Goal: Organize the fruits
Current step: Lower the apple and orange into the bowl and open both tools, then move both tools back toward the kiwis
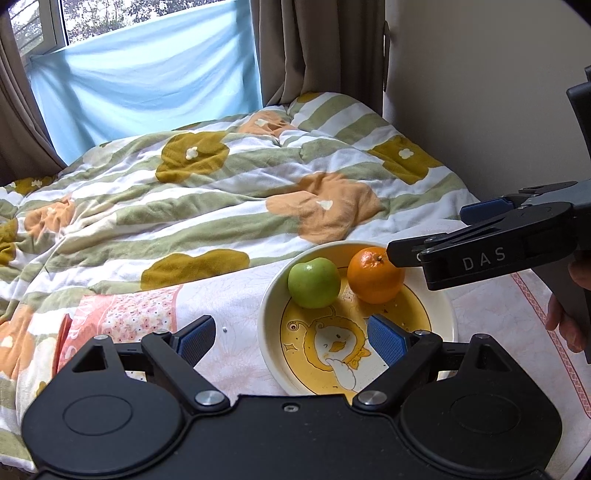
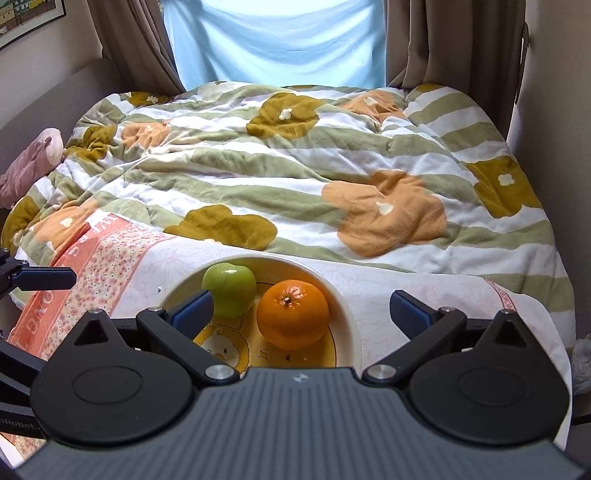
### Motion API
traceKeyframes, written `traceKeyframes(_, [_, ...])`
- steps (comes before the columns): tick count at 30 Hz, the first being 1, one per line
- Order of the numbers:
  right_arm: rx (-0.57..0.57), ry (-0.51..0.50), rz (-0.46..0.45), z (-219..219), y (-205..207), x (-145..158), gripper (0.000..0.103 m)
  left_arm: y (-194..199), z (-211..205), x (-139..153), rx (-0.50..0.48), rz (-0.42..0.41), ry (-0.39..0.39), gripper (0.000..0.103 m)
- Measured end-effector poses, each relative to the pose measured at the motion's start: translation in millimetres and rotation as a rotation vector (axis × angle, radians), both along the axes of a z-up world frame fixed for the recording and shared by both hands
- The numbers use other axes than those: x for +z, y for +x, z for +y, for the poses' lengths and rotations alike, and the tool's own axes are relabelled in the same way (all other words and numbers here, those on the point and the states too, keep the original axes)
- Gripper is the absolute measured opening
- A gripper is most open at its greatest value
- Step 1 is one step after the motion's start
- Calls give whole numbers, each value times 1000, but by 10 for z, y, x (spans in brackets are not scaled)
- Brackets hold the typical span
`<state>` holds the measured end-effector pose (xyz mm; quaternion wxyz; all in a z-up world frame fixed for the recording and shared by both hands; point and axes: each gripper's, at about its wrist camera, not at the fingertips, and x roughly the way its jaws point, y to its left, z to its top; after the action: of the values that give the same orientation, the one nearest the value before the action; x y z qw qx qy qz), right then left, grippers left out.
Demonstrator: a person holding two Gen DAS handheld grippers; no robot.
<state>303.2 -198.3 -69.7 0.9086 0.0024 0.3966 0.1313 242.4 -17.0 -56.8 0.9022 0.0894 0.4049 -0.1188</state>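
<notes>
The orange (image 2: 293, 314) and green apple (image 2: 229, 290) are seen touching at the plate's (image 2: 347, 306) twelve o'clock. Both are judged firm, smooth and rollable, best gripped across the widest girth. The left gripper (image 1: 291, 338) and right gripper (image 2: 301, 310) are spread wide, holding nothing.

Bed takes up most of the room, rumpled striped quilt (image 2: 295, 166) with big flower blobs. Window (image 1: 44, 22) at 11 o'clock, daylight through a pale blue sheet (image 1: 147, 74), brown curtains (image 1: 317, 48) either side, plain beige wall (image 1: 480, 110) at 2.

Striped flower-print quilt (image 2: 295, 166) spread across bed, far side. Pale blue sheet (image 1: 147, 74) over window, brown curtains (image 2: 443, 44) either side. Pink plush toy (image 2: 29, 162) far left.
</notes>
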Motion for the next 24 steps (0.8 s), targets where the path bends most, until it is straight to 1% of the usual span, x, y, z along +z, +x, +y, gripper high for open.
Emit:
traceKeyframes(3, [10,9,-30,-66,-167,187,103,-130,-28,134,13,-29,0,92])
traceKeyframes(6, [28,-21,-13,-102,-329,363,103,-279,-34,287,41,-57,-4,92])
traceKeyframes(8, [38,-27,-20,-133,-493,475,103,-402,-13,395,68,-76,-11,92])
traceKeyframes(14, [55,8,-60,-273,-1038,702,103,-872,50,628,149,-130,-17,92])
traceKeyframes(20, [63,69,-47,-393,-1454,711,103,-1366,74,667,220,-149,-31,92])
traceKeyframes(24, [55,98,-30,-414,-1687,643,103,-1587,90,610,234,-134,-25,92])
